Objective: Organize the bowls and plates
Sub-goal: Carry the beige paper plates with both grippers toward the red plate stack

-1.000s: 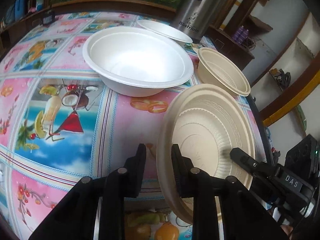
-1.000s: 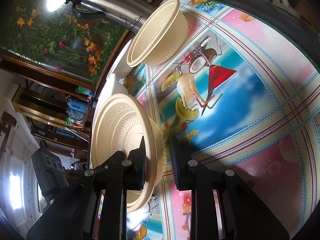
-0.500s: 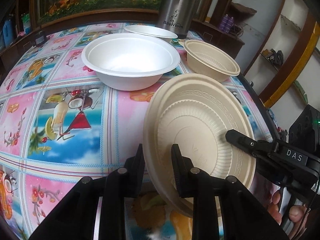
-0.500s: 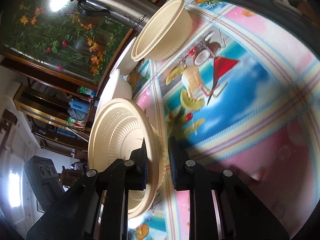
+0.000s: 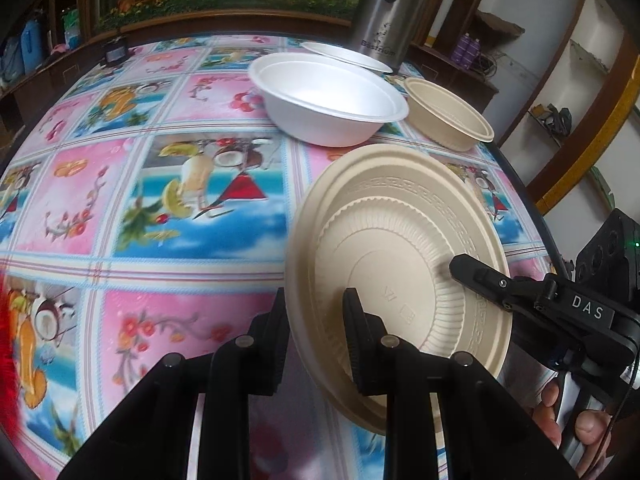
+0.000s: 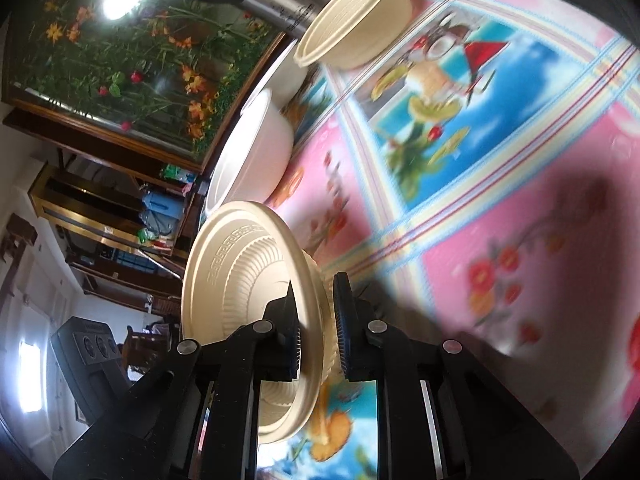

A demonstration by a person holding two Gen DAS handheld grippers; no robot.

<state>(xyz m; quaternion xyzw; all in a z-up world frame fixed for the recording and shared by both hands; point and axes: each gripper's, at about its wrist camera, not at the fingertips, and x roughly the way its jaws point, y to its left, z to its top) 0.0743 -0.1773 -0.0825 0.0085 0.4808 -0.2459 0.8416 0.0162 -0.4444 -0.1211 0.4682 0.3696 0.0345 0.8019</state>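
A beige plate (image 5: 400,264) with a ribbed well is held tilted above the patterned table (image 5: 160,200), between both grippers. My left gripper (image 5: 316,304) is shut on the plate's near left rim. My right gripper (image 6: 316,292) is shut on the opposite rim of the plate (image 6: 236,264); one of its fingers (image 5: 480,276) lies across the plate's inner face in the left wrist view. Farther back stand a large white bowl (image 5: 328,96), a beige bowl (image 5: 448,112) to its right, and a white plate (image 5: 344,54) behind them.
A steel flask (image 5: 392,12) stands at the table's far edge behind the white plate. The table's dark right edge (image 5: 524,196) runs close by the beige bowl. A person's hand (image 5: 576,432) grips the right tool. Shelves and a flower picture line the walls.
Both grippers have carried the beige plate back from the bowls, which now look smaller and farther off. The right jaws have narrowed slightly on the rim.
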